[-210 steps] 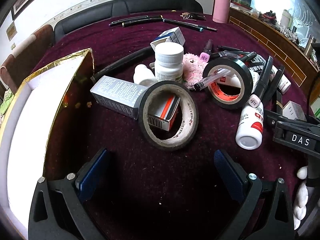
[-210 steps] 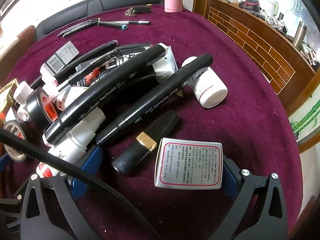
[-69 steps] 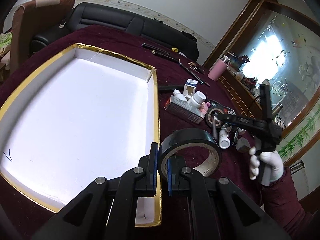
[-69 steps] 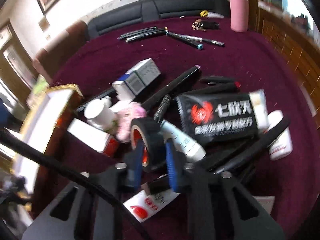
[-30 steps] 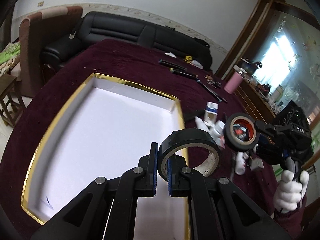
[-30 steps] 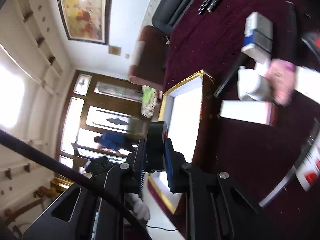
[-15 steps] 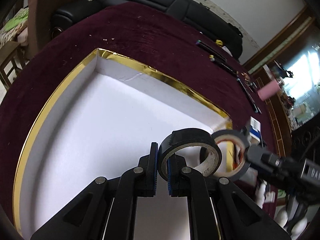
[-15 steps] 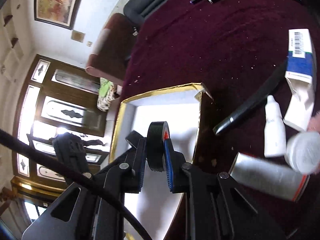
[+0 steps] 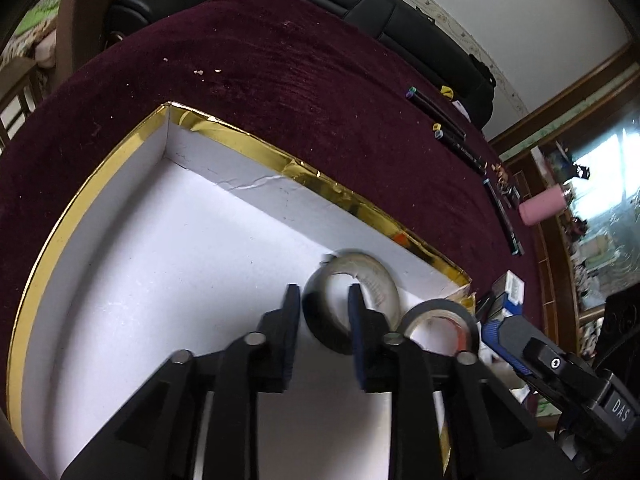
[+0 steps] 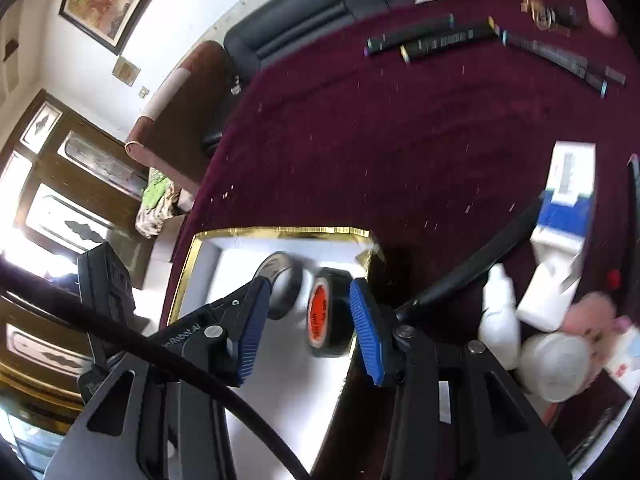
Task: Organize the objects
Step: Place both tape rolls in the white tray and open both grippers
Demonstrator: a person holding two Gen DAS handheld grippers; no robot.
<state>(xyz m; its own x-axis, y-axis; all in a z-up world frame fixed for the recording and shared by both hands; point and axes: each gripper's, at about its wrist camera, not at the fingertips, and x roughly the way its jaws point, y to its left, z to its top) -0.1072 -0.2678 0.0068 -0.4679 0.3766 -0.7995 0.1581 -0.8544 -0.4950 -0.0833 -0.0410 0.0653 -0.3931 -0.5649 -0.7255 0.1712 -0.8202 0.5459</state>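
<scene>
Now both grippers sit over the gold-rimmed white box (image 9: 256, 148) at its far right corner. Left gripper (image 9: 322, 312): jaws have just been opening, narrow gap, pads off the black tape roll (image 9: 352, 300) between them; the roll is blurred, inside the box. Right gripper (image 10: 306, 320): jaws likewise just opening, moderately wide, the orange-core tape roll (image 10: 326, 312) loose between them beside the first. Bottles (image 10: 498, 312) and cartons (image 10: 568, 196) lie on the maroon cloth (image 9: 320, 92) to the right.
</scene>
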